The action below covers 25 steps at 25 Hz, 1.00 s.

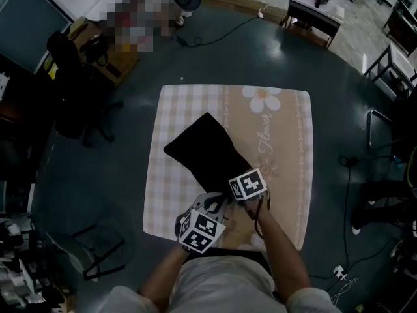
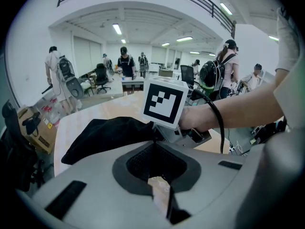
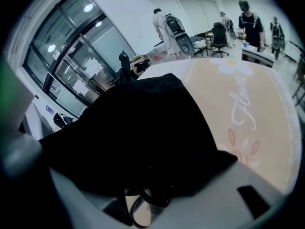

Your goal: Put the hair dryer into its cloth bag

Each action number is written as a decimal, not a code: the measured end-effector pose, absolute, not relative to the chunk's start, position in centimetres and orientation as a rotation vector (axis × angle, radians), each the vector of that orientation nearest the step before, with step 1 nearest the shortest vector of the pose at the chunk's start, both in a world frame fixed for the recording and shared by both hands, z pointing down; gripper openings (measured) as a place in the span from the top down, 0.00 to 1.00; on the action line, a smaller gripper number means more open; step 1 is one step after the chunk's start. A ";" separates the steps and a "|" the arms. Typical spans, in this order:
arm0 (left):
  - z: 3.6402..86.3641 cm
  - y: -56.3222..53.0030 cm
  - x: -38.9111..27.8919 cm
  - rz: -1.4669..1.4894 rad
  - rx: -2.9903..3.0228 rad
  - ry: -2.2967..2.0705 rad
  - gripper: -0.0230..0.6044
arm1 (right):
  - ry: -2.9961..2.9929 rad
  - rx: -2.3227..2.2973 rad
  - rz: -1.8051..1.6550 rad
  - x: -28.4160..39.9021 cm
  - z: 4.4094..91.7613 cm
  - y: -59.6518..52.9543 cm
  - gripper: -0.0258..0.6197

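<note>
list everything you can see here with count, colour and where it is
cloth bag: 1, black, lying diagonally on the mat, near end at the grippers
cord: 1 loop, dark, showing under the bag's near edge
mat: 1, beige check with flower print, on the table
table: 1, dark, round
cardboard box: 1, brown, on the floor beyond the table
desk: 1, pale top, far side of the room
people: several, standing across the room
left gripper: 1, grey, at the mat's near edge
right gripper: 1, grey, bag draped over its jaws
forearms: 2, bare, bottom of the head view
</note>
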<state>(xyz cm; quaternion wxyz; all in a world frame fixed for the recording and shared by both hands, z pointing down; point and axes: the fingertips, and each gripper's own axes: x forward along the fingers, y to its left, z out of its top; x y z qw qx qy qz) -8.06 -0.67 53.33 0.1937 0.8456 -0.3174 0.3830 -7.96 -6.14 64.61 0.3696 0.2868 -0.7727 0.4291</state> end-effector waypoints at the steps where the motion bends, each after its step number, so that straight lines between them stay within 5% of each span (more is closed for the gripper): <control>1: 53.4 -0.7 -8.1 1.074 2.370 -0.890 0.94 | -1.984 0.736 1.098 -8.0 64.7 -6.3 0.61; 25: 53.9 -1.7 -8.7 1.071 2.344 -0.906 0.94 | -1.974 0.731 1.068 -9.1 65.4 -7.9 0.60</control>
